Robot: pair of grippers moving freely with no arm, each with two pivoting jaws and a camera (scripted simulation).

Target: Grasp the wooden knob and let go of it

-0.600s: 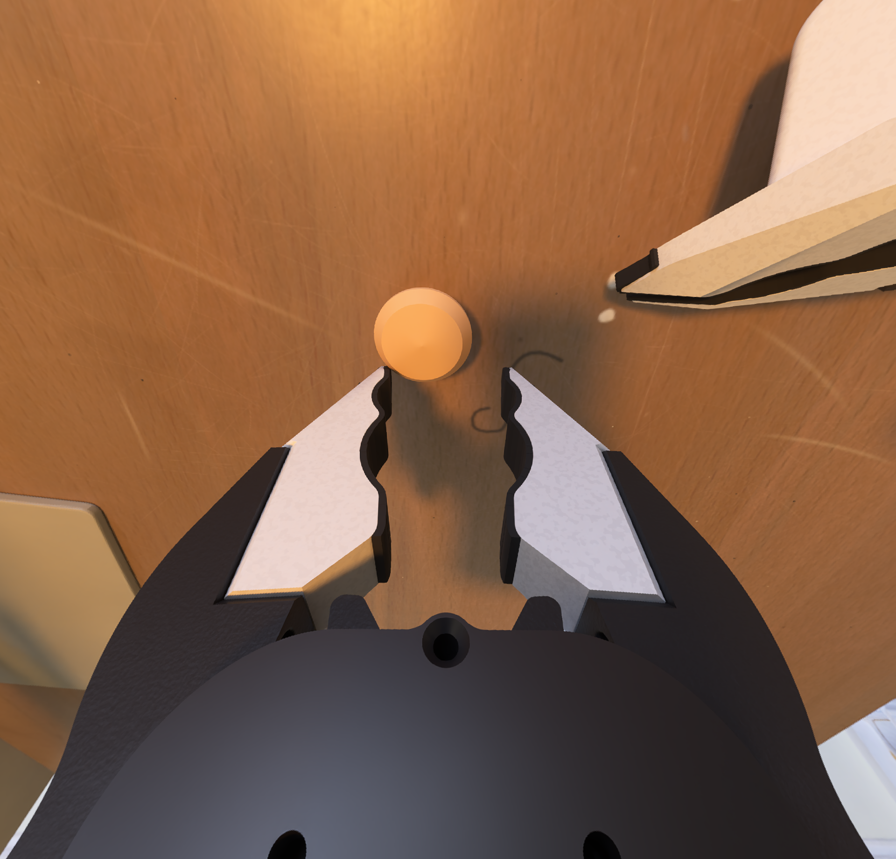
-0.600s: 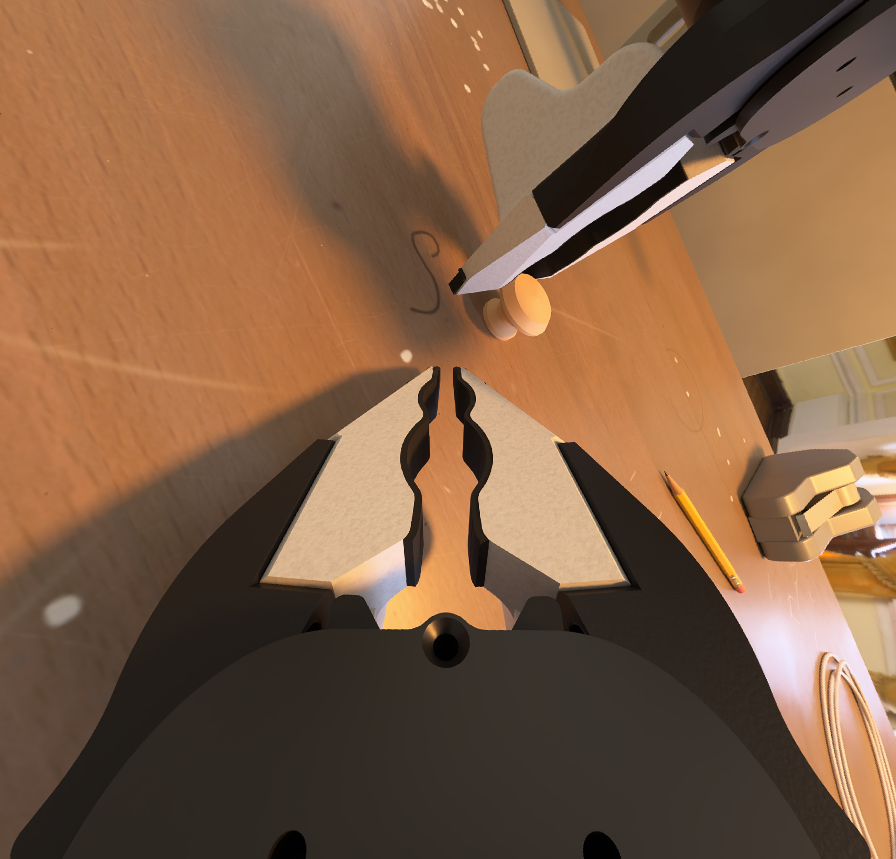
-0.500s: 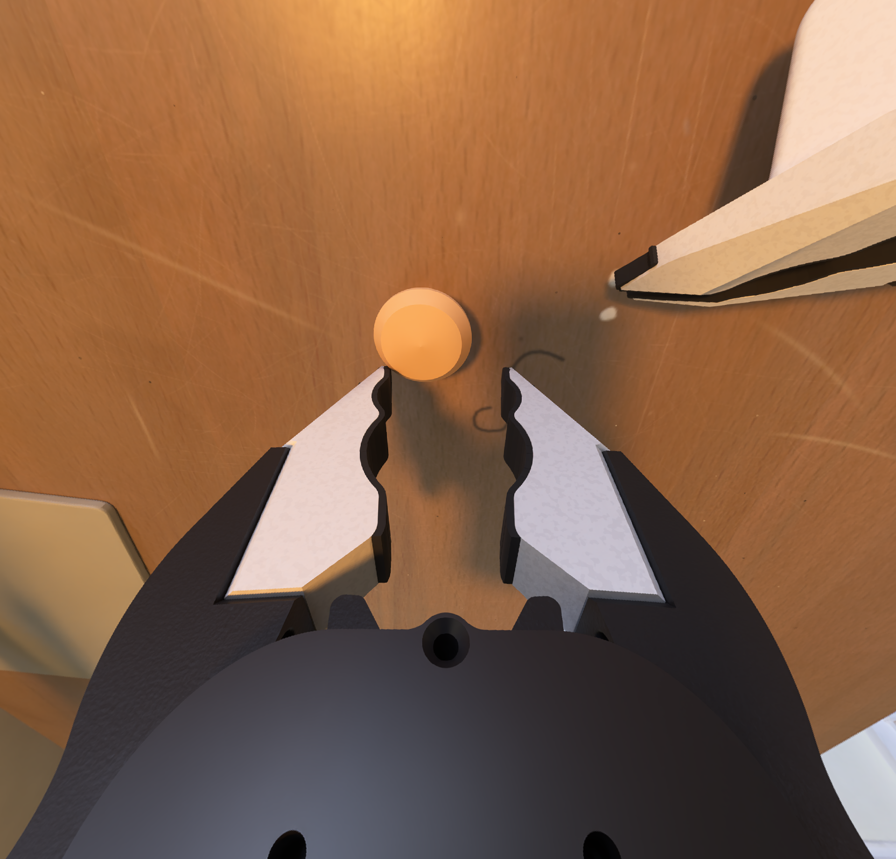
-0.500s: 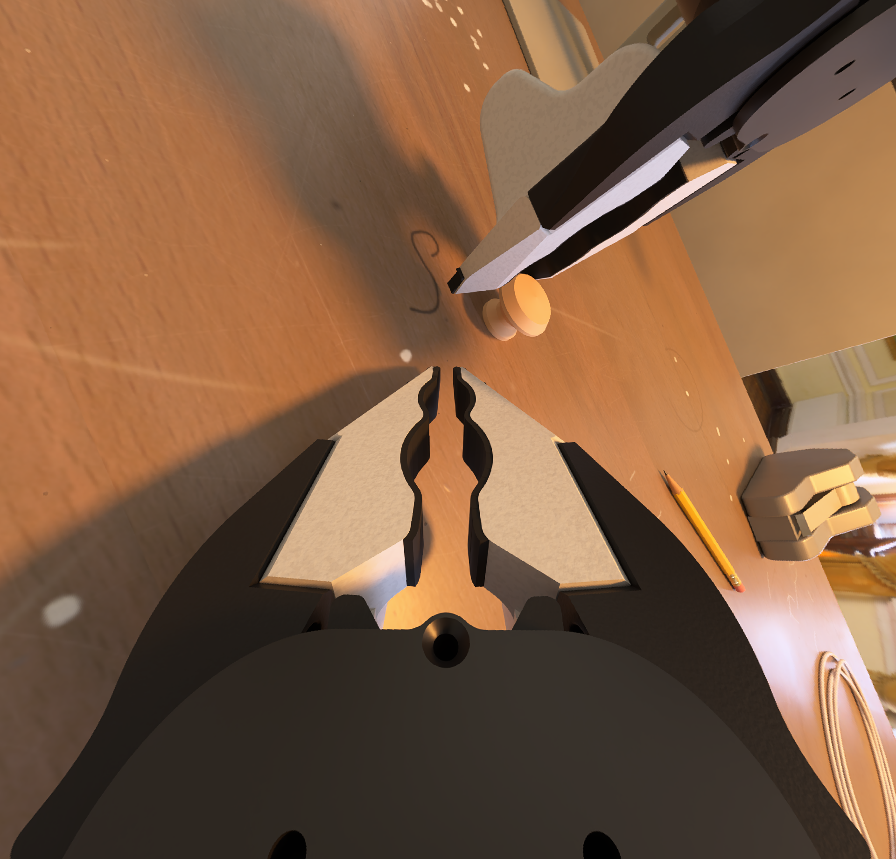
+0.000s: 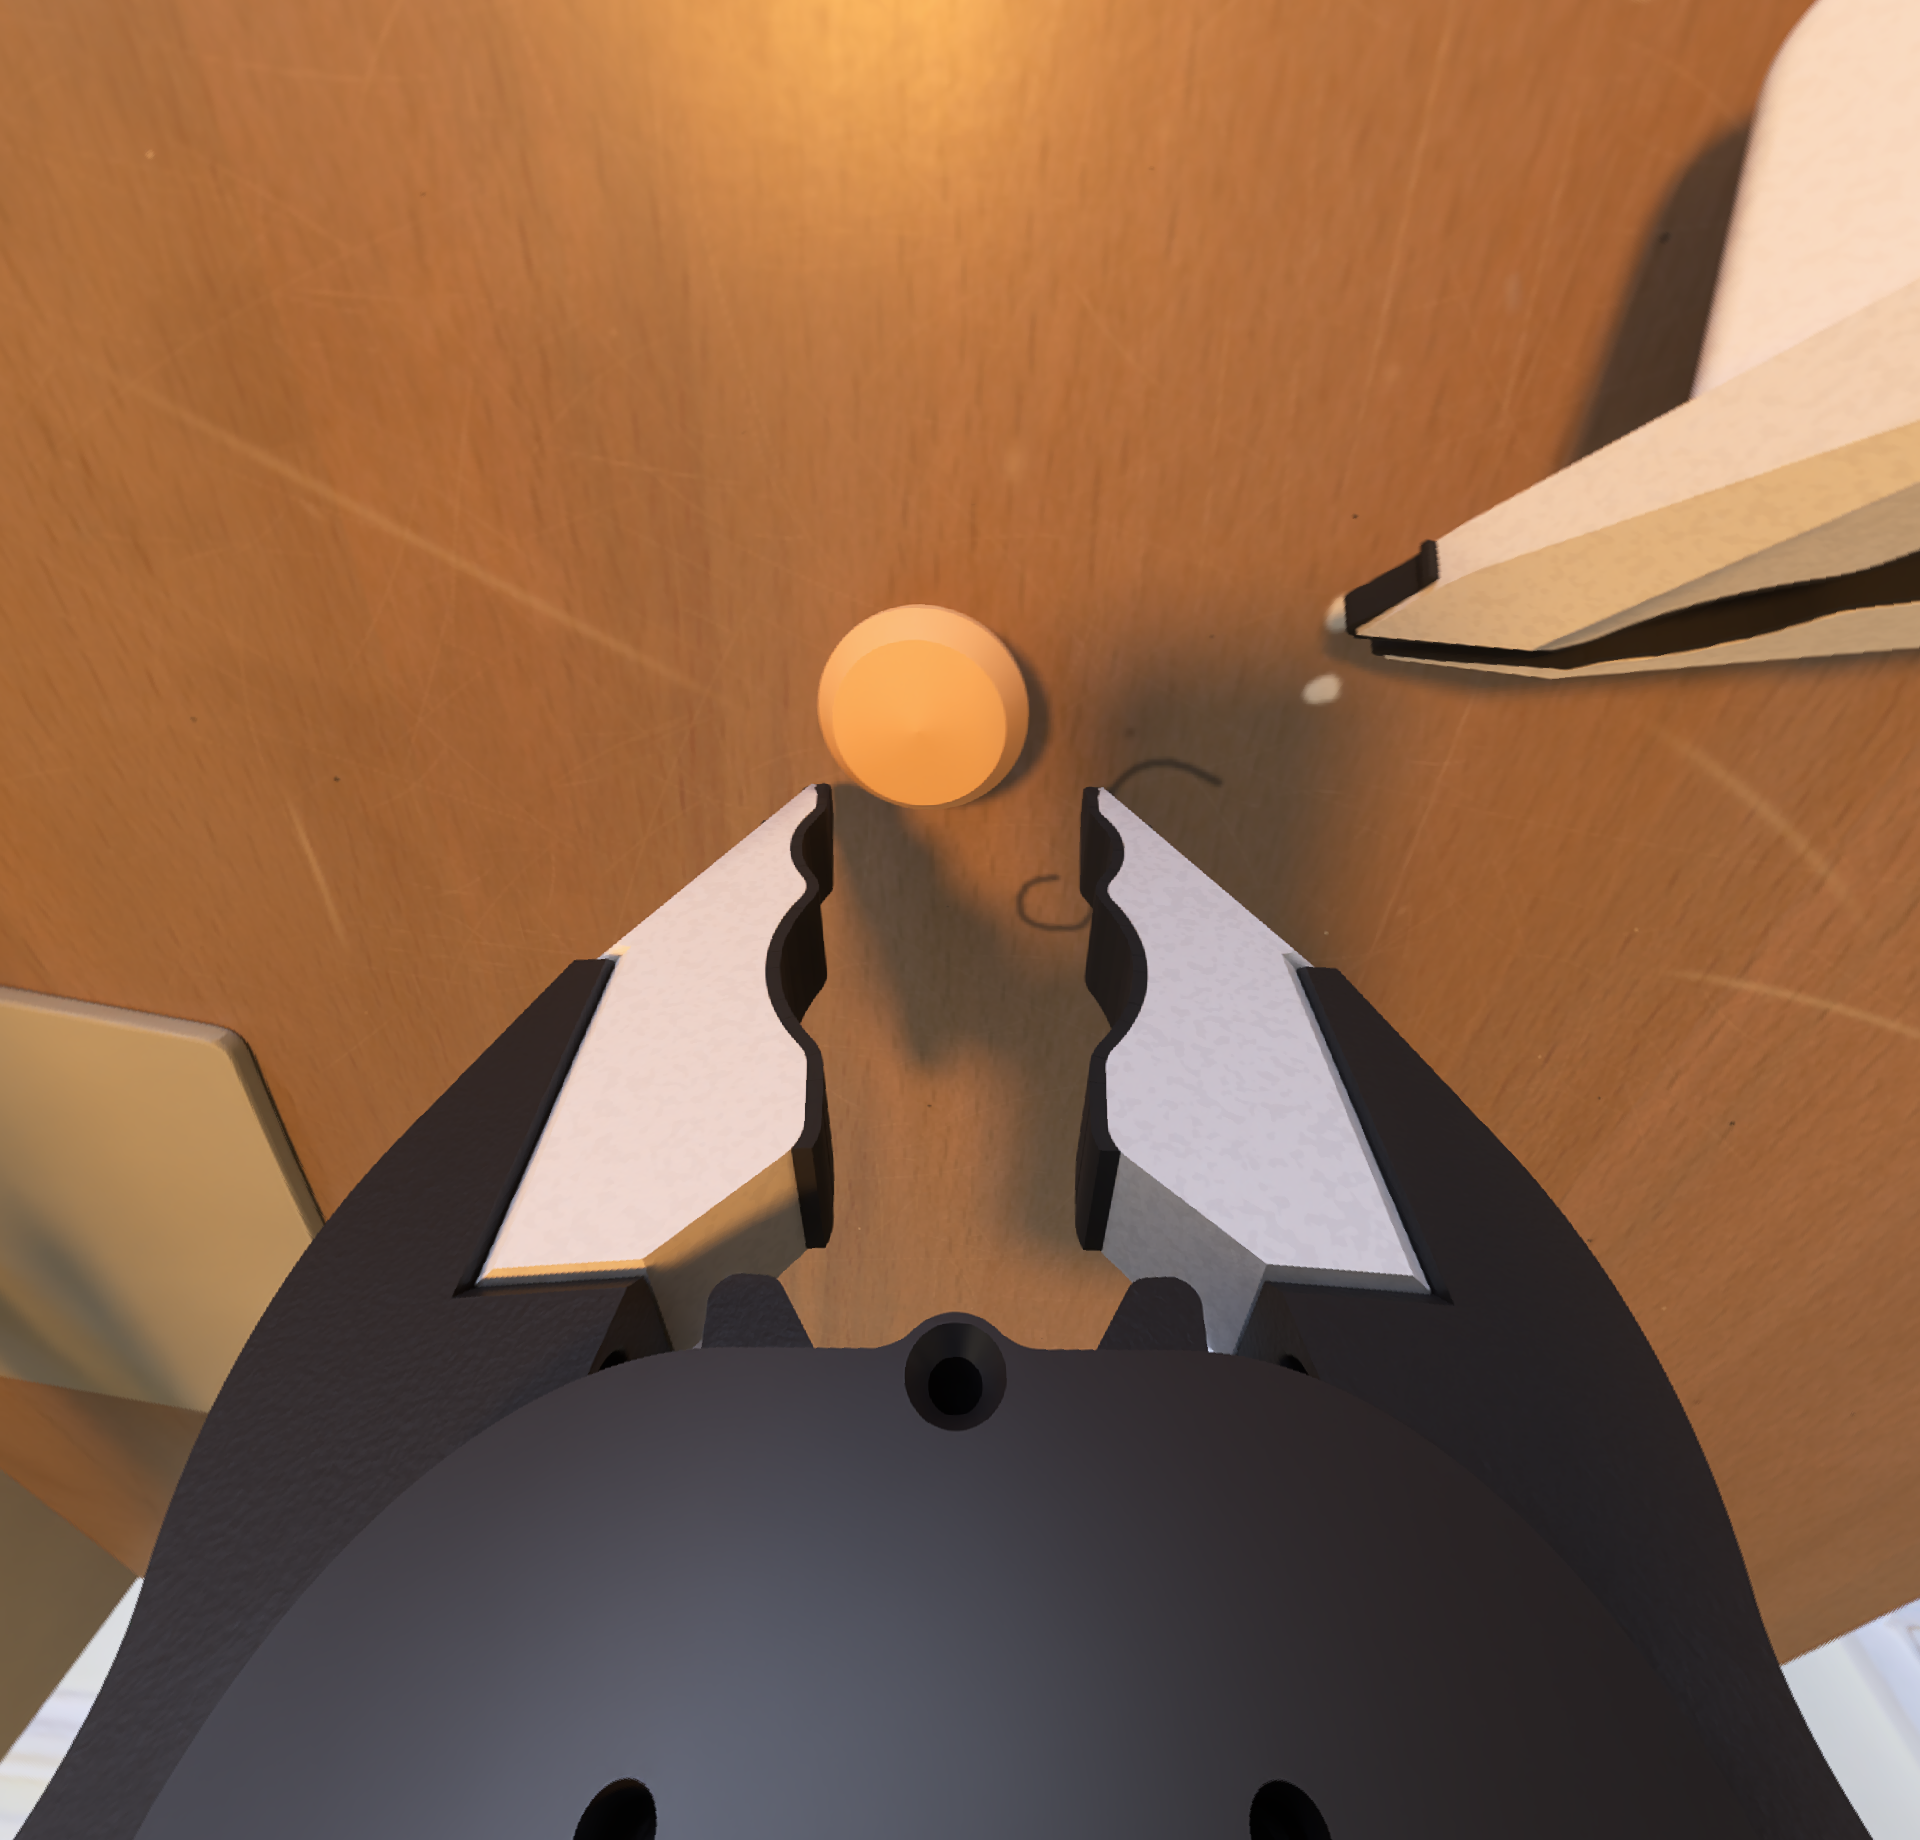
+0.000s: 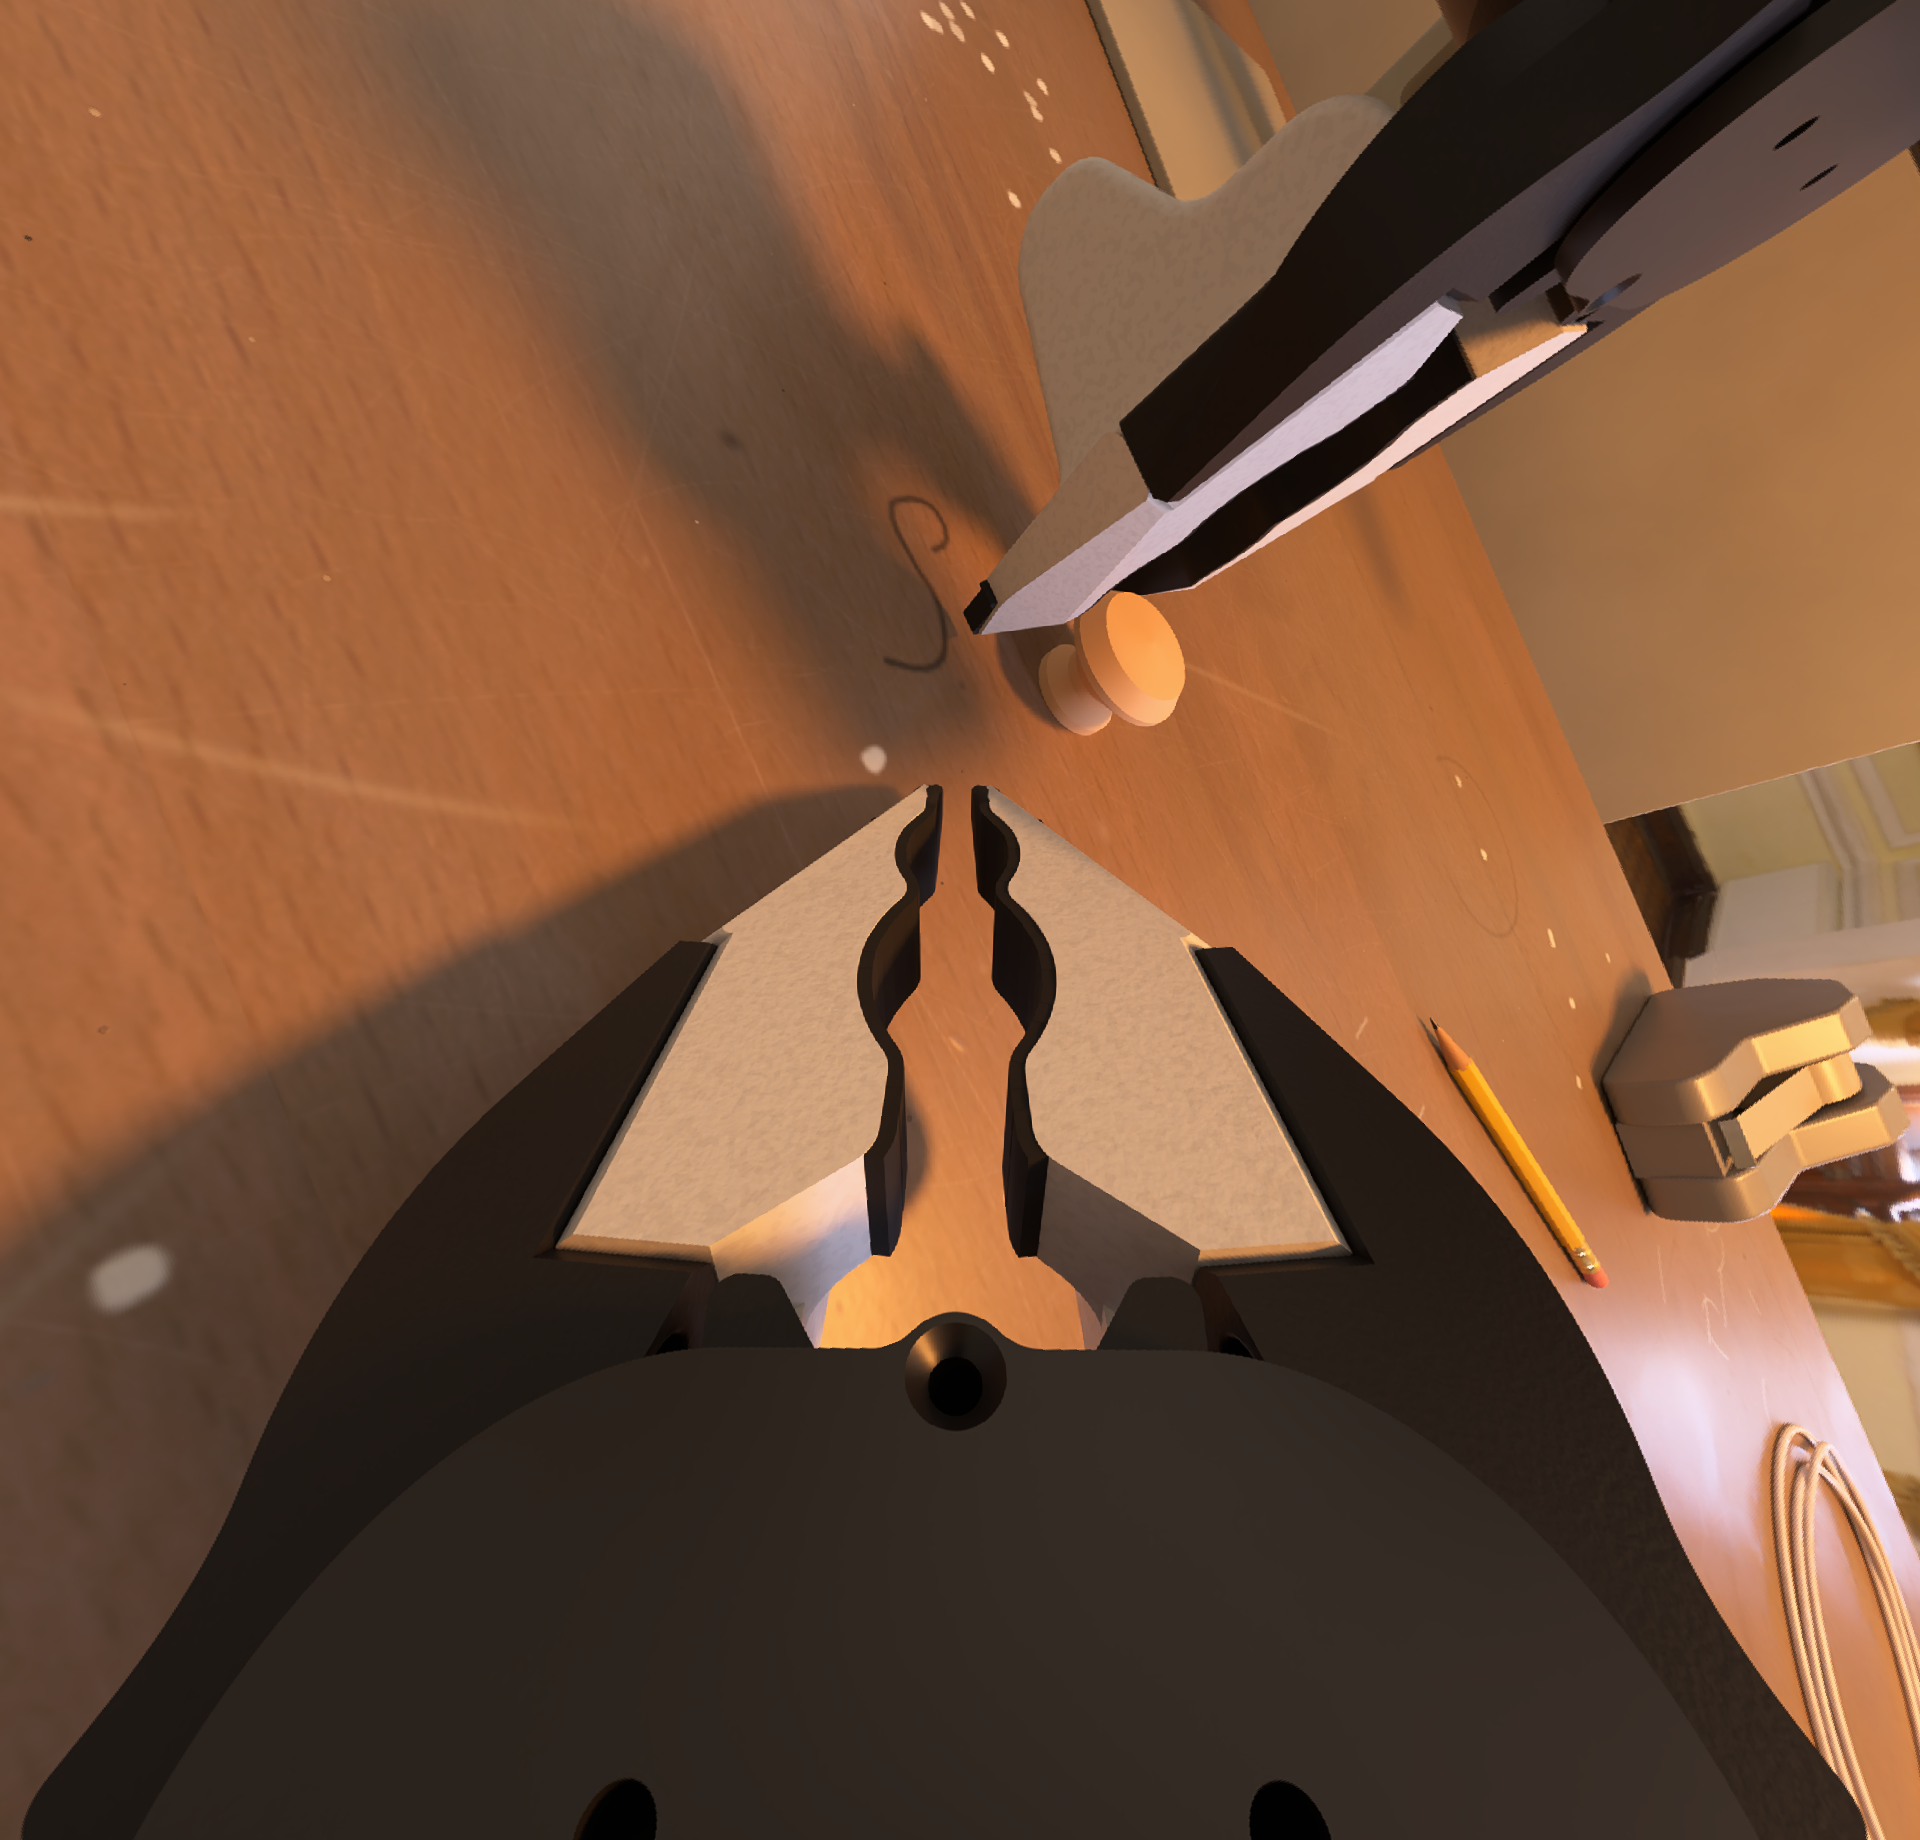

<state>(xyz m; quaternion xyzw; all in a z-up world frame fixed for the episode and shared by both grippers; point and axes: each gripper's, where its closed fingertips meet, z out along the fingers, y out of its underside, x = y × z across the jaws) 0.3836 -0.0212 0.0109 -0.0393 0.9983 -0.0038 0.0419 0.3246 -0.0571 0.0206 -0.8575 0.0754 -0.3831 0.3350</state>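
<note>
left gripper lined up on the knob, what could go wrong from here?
1. The wooden knob sits left of the midline of the open left gripper, so that gripper's left finger may strike the cap instead of straddling it.
2. The knob lies on its side in the right wrist view, so a push could roll it across the table.
3. The right gripper, nearly closed, hovers close by; both could collide.

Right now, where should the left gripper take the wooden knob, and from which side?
Across the round cap of the wooden knob, from straight above. It stands upright on a narrower base, cap facing the left gripper, whose open fingers look wider than the cap. The gripper likely needs a small shift left to centre before descending.
</note>
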